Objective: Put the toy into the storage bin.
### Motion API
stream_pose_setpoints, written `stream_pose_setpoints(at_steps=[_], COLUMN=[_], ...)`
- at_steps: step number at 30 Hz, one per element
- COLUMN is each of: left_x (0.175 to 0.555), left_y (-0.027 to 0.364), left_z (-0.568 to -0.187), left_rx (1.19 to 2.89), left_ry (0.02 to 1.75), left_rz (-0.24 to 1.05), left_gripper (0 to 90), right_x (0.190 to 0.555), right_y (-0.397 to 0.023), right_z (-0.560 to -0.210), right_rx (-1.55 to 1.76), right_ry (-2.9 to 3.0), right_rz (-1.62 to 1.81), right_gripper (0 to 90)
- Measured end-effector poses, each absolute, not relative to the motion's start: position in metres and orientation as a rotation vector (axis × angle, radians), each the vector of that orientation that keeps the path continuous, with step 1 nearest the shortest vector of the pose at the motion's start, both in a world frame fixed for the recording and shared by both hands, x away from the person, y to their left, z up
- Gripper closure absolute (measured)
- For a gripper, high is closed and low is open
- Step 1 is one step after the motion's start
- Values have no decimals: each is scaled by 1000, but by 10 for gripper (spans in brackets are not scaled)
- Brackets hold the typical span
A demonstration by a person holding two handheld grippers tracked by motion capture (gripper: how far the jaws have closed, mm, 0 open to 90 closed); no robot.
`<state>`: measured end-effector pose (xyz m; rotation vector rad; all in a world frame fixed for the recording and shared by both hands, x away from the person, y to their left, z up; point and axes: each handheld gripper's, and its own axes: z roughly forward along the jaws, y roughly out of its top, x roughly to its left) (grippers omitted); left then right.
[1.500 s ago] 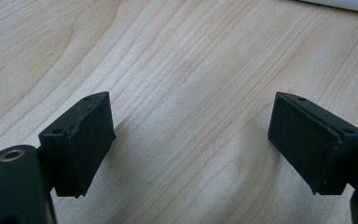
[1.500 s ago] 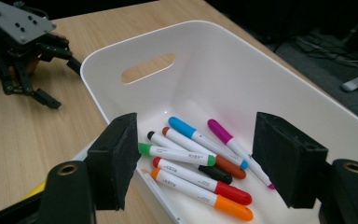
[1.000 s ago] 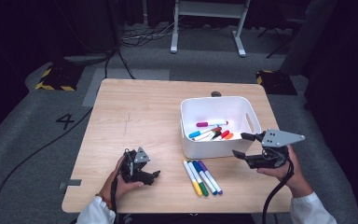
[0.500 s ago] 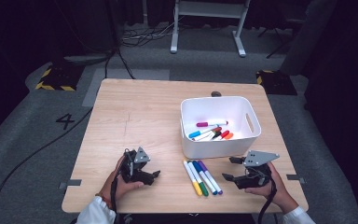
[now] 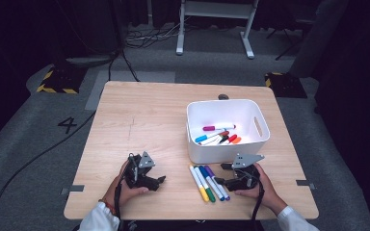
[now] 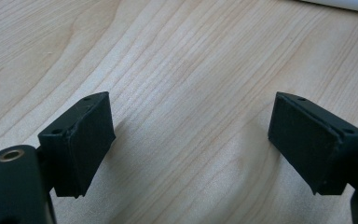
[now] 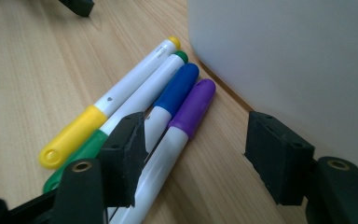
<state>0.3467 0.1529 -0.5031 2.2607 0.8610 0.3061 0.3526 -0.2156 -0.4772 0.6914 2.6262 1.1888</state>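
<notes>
Four markers lie side by side on the wooden table (image 5: 139,125) in front of a white bin (image 5: 262,126): yellow (image 7: 121,100), green (image 7: 165,67), blue (image 7: 179,86) and purple (image 7: 193,107). My right gripper (image 5: 223,175) is low over the table at their right and points left at them. Its jaws have just been closing but stand apart (image 7: 193,140). The purple marker's barrel lies between them, untouched by either pad. My left gripper (image 5: 160,180) rests on the table left of the markers (image 5: 207,184), open and with bare wood between its jaws (image 6: 191,112).
Several more markers (image 5: 219,134) lie inside the bin, whose front wall (image 7: 298,60) stands close to my right gripper's right jaw. The table's front edge runs just behind both hands. A dark floor with cables surrounds the table.
The right hand came down from beside the bin's front right corner to table level and moved left to the markers. The left hand stayed where it was.
</notes>
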Motion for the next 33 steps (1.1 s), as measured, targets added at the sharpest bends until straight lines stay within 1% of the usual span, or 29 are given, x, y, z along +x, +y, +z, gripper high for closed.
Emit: stream_pose_setpoints(at_steps=[9, 19, 21, 29, 33], left_x=[347, 347, 347, 347, 347], left_y=[153, 153, 153, 153, 153], left_z=[-503, -503, -503, -503, -503], left_rx=[2261, 2261, 2261, 2261, 2261], left_ry=[861, 860, 861, 861, 861], left_rz=[307, 307, 307, 307, 307], left_gripper=[144, 144, 143, 143, 143], right_x=[361, 367, 368, 372, 371], right_y=[-206, -210, -211, -215, -215], right_z=[-484, -490, -491, -495, -496], right_rx=[692, 718, 725, 714, 698], right_ry=[2645, 2648, 2645, 2632, 2632], right_rz=[1154, 1106, 1093, 1085, 1103], right_gripper=[457, 509, 531, 562, 603])
